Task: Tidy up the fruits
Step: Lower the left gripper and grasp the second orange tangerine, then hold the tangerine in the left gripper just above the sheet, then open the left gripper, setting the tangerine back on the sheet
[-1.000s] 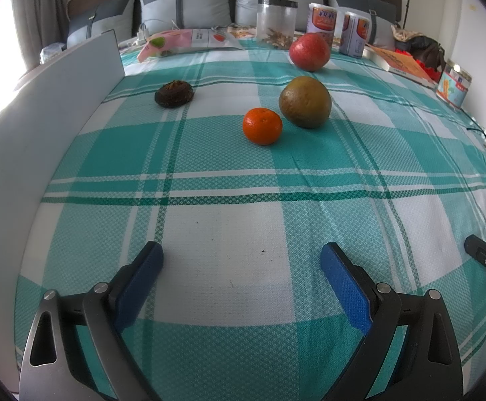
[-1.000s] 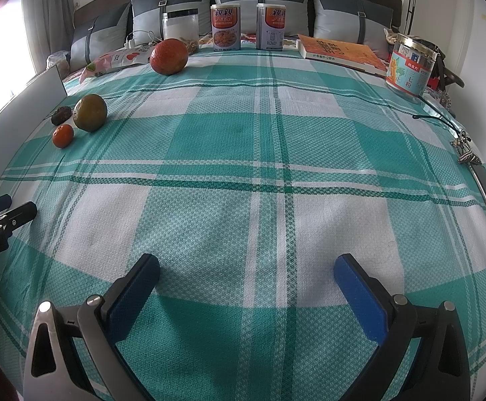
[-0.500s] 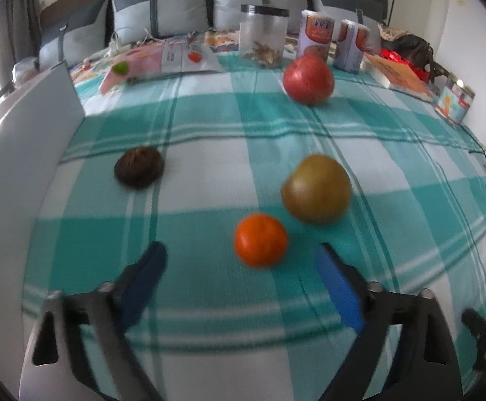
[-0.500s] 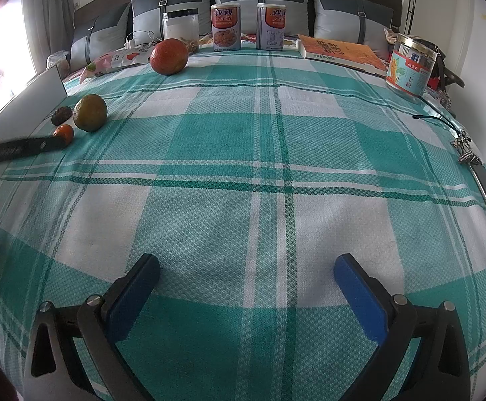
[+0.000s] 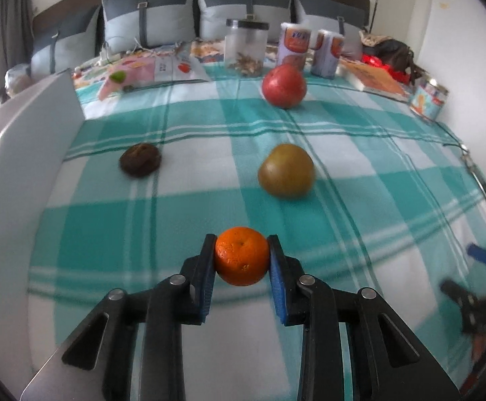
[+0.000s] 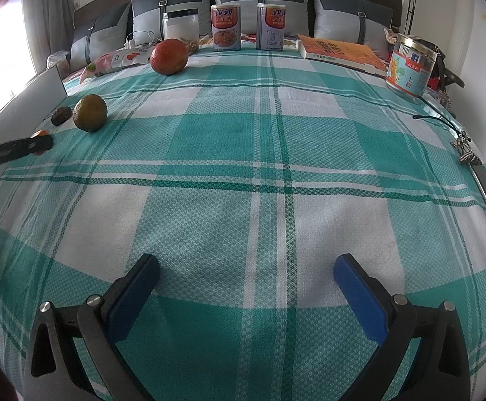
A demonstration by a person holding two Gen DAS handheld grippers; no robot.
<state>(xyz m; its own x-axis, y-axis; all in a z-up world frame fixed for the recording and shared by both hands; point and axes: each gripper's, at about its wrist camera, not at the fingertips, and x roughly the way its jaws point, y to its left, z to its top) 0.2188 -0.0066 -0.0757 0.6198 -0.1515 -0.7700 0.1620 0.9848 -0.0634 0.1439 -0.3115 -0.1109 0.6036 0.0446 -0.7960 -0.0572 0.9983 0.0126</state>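
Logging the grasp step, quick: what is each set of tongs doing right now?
Left tongs: closed on the small orange.
Right tongs: open, holding nothing, over the checked cloth.

The mandarin [image 5: 241, 256] is clamped between the left gripper's [image 5: 241, 257] blue pads at lower centre. The green-brown fruit [image 5: 286, 171] and red fruit [image 5: 284, 86] are seen above; the dark fruit [image 5: 140, 164] at left.

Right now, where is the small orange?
In the left wrist view, the small orange sits low at centre, clamped by the left gripper, with the green-brown fruit just beyond it.
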